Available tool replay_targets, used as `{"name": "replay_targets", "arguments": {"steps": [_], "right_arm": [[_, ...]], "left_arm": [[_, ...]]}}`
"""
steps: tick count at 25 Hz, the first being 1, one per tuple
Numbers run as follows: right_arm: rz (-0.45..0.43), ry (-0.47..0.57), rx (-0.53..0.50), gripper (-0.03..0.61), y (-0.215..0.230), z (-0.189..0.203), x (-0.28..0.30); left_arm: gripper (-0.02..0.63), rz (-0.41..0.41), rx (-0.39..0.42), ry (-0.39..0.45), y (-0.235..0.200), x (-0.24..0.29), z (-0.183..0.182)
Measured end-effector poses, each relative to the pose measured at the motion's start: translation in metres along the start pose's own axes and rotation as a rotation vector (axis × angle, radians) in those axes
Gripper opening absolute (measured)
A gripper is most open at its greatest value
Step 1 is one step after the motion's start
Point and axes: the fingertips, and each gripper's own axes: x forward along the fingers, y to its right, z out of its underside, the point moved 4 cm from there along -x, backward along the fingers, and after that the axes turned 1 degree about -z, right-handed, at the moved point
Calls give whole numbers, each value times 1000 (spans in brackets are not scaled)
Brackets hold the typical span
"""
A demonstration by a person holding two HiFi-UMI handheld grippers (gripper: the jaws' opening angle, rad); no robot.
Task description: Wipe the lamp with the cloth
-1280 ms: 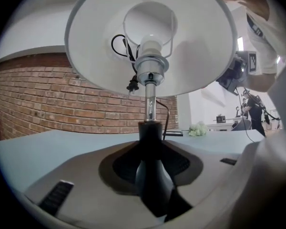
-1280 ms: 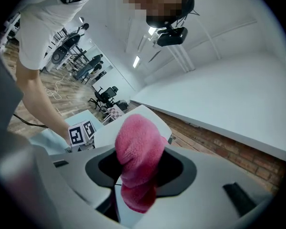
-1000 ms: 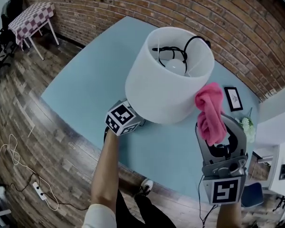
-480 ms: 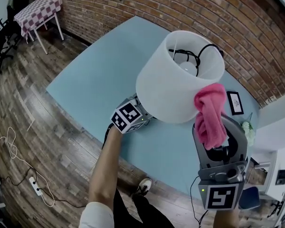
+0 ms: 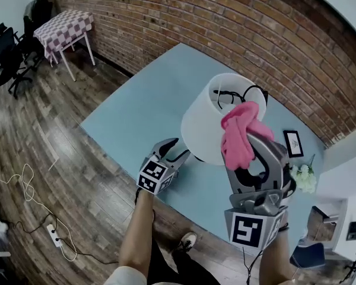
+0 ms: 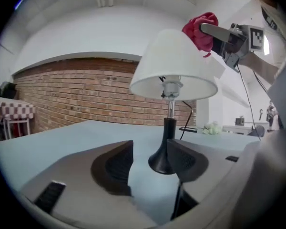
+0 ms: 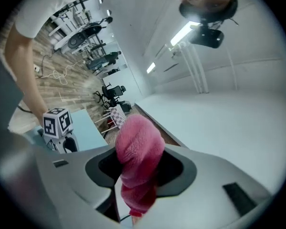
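The lamp [image 5: 216,123] is found standing on the blue desk [image 5: 136,114], toward its right end; bare surface is left open on its left. The pink cloth [image 5: 237,138] is pinched by the right hand-held gripper [image 7: 138,168] against the shade's upper rim. The left hand-held gripper [image 6: 150,162] is held at the near edge, jaws spread and opening, with the lamp base beyond them ungripped.

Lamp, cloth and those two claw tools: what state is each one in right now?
Lamp: standing upright on the blue table.
Cloth: bunched up, held at the shade's top edge.
Left gripper: jaws opening, nothing gripped; the lamp's base stands just ahead.
Right gripper: shut on the cloth.
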Motion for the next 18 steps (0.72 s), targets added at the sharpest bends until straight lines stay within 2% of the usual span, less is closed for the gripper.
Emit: {"name": "replay_targets", "arguments": {"steps": [3,6,10,18], "right_arm": [[-58,-5,-113,201,-6,-14,18],[-93,-35,-199,201,-15,-12,32],[-105,-54,-318,201,-33,-4,38],[-163,-60,-309,200,-73,3,27]], "left_arm": [[253,-70,-70,21,-2,-31,-12],[237,-108,-72,30,0,-50,-27],[230,-115,-63,36,7,-62,-47],[232,-96,-2,2,18,-77,-62]]}}
